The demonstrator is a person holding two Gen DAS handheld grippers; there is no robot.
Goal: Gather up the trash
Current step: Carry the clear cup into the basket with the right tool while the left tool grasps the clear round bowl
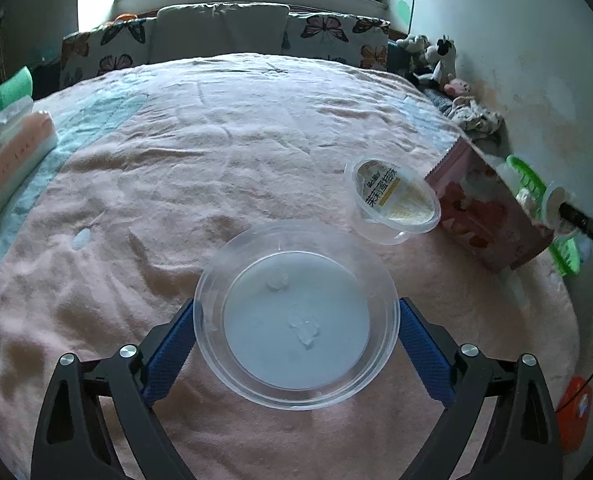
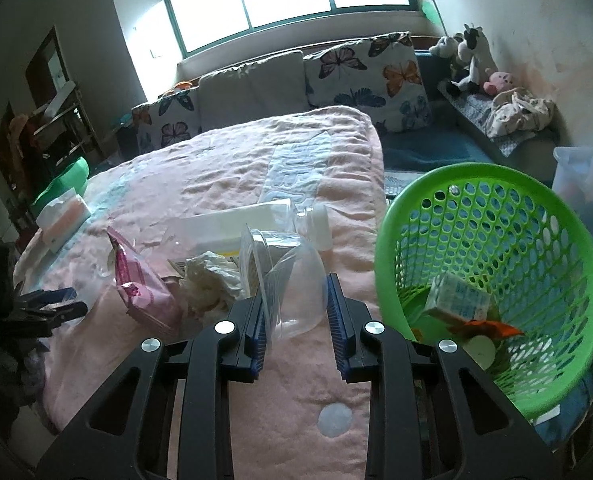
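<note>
Right now, seen from the left wrist, the left claw (image 1: 296,320) is clasping a round clear plastic lid (image 1: 296,316), its blue ribbed pads touching the rim on both sides. The lid is smooth, shallow and see-through, with a small white smear near its middle. Ahead and to the right of this claw a lidded clear cup (image 1: 394,200) with a yellow label is lying on the wrinkled pink blanket (image 1: 216,140), just beside a glossy pink snack bag (image 1: 484,208).

From the right wrist, the right claw (image 2: 294,312) is gripping a thin clear plastic cup (image 2: 292,284), the jaws standing narrow and pressing its soft walls. Just ahead and to the left, crumpled white tissue (image 2: 208,280), the pink bag (image 2: 144,288) and a clear bottle (image 2: 296,212) are lying together on the fuzzy blanket. Right of this claw the green perforated basket (image 2: 496,184) is holding a small carton (image 2: 456,300) and a few scraps.

Judging by this, collection is only partly done: several pieces are waiting on the bed, and both held items are not yet in the basket.
</note>
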